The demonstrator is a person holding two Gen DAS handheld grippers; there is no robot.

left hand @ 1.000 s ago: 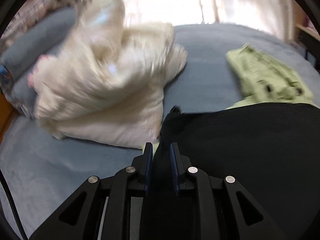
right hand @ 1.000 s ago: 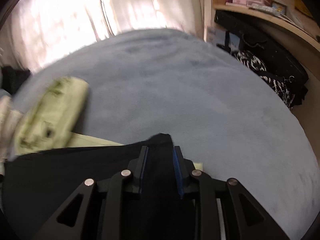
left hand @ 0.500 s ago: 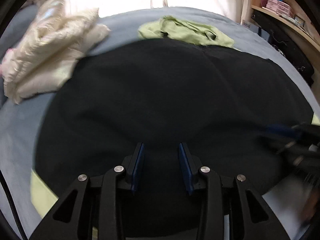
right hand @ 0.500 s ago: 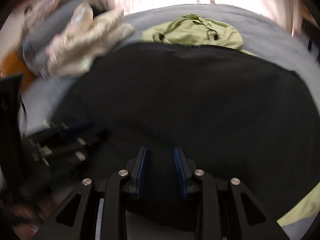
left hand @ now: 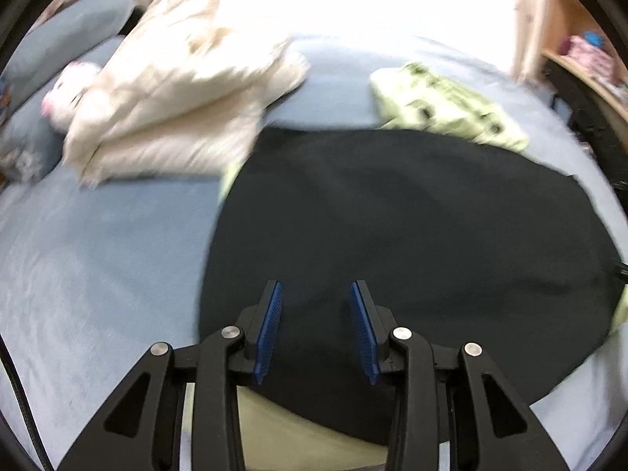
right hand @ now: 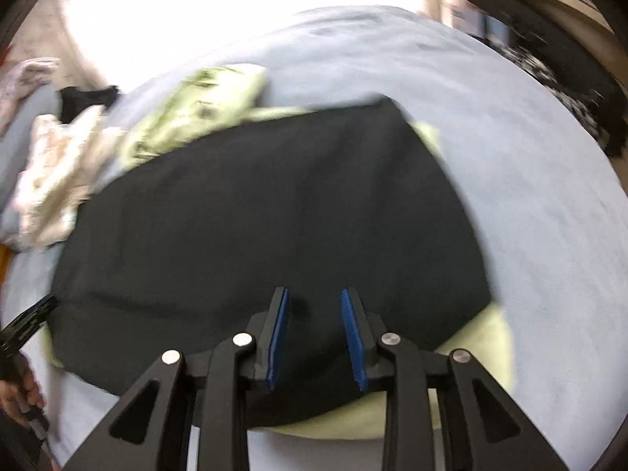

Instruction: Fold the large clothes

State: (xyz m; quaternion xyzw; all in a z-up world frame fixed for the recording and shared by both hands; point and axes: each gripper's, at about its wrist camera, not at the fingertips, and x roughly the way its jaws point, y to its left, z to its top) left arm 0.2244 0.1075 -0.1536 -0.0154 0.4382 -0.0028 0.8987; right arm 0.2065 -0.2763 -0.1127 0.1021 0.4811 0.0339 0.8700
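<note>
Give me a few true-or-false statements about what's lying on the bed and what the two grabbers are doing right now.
1. The black garment lies spread on the blue bedspread. True.
2. The left gripper is clamped on the black cloth. False: its jaws stand open, nothing between them.
3. The right gripper is open. True.
4. The cream bedding pile sits on top of the black garment. False: it lies beside it, to the left.
5. A light green garment lies beyond the black one. True.
</note>
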